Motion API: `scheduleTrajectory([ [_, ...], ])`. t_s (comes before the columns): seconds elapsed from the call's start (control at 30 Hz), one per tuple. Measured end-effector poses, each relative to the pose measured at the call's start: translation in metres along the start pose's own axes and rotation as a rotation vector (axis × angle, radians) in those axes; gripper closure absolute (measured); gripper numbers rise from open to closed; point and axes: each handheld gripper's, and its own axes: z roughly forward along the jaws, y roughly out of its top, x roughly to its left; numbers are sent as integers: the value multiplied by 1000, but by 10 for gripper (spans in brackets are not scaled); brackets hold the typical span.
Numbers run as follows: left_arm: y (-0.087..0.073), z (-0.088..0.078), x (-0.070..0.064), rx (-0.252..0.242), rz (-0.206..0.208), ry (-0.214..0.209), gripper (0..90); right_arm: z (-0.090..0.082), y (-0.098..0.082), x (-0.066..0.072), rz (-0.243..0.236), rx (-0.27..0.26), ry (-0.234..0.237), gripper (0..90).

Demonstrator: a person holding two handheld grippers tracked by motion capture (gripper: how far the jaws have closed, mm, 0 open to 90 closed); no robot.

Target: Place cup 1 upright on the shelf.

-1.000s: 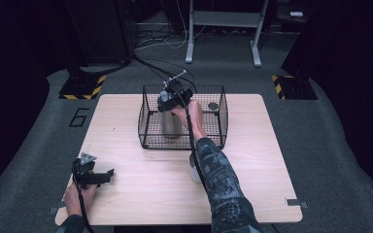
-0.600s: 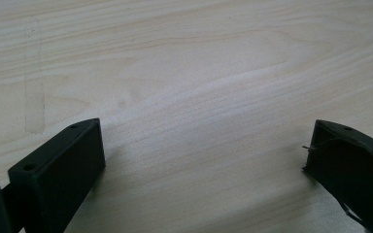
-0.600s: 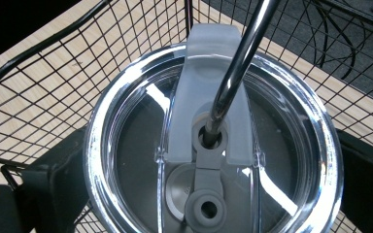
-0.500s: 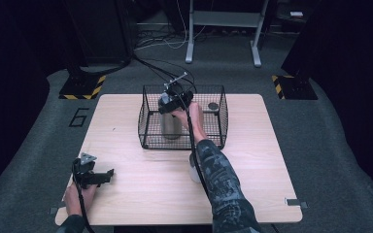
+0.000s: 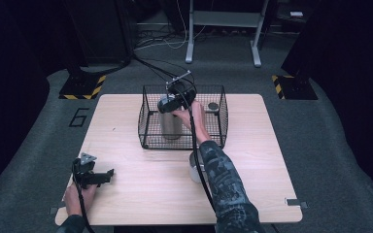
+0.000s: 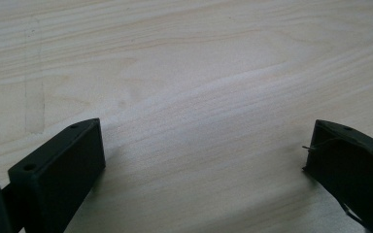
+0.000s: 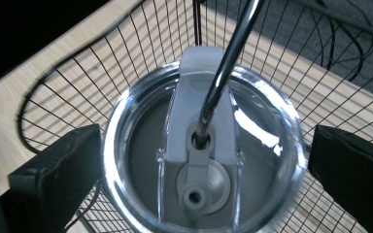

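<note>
Looking down from the high view, I see a pale wooden table (image 5: 126, 131) on a grey carpeted floor, with a black wire basket (image 5: 148, 127) standing toward its far side. A steel tumbler (image 5: 170, 125) stands upright inside the basket, in its left part, and the right gripper (image 5: 174, 101) hangs right over the tumbler's top, held by a hand (image 5: 190, 116) reaching in over the near rim. A small round dark thing (image 5: 213, 106) lies in the basket's far right corner; I cannot tell what it is. A metal cup (image 5: 194, 167) stands on the table just in front of the basket, partly hidden by the patterned sleeve (image 5: 226, 184). The left gripper (image 5: 108, 173) rests near the table's near left corner, well apart from the basket. From the left gripper view, its two black jaws stand wide apart with nothing but bare wood grain between them. From the right gripper view, the tumbler's clear lid (image 7: 203, 145) with its grey slider sits straight below, a metal straw (image 7: 226, 65) rising from the hole, and the jaws are spread at either side of the lid; whether they touch it I cannot tell.
</note>
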Motion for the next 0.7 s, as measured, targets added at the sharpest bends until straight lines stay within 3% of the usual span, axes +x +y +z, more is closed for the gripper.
scheduleTrajectory([
  [0.33,0,0,0,-4,-5,1,2,-41,-8,-7,-2,-51,16,0],
  [0.4,0,0,0,-4,-5,1,2,-55,-15,-10,-8,-67,21,0],
  [0.7,0,0,0,-4,-4,1,3,-87,-40,-14,-15,-104,28,0],
])
